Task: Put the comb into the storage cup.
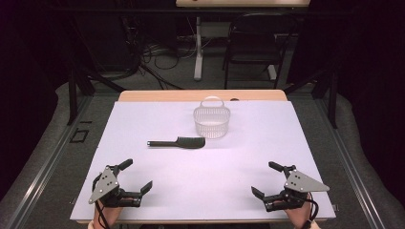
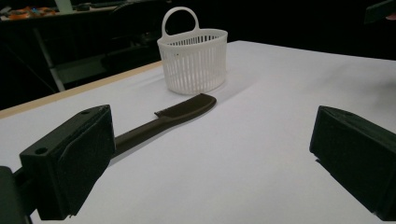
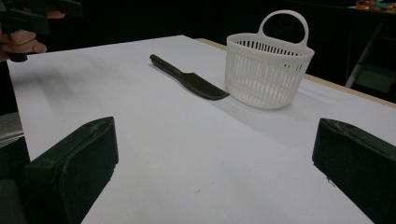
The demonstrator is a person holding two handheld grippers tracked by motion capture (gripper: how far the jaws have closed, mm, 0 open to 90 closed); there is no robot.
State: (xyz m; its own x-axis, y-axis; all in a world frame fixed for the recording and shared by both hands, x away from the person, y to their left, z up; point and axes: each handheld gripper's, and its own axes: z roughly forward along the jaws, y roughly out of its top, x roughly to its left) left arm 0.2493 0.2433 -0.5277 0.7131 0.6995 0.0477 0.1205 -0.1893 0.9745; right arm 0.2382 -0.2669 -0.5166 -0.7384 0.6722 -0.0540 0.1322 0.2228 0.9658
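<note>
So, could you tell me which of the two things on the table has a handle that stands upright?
The white basket: its loop handle rises above the rim. The dark comb lies flat in front of it, handle along the table.

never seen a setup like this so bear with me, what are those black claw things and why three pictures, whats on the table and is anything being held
The black claws are two hand-held two-jaw grippers, not a robot: a person holds one in each hand at the near edge of the table. The high view looks down from above, with the left gripper and the right gripper both open and holding nothing. The other two pictures come from small cameras riding on each gripper, looking out between its own black jaws. On the pale white tabletop lie a dark flat plastic comb with a long handle and, just behind it, a small white slatted plastic basket with a loop handle, standing upright. Whether comb and basket touch is hard to tell.
</note>
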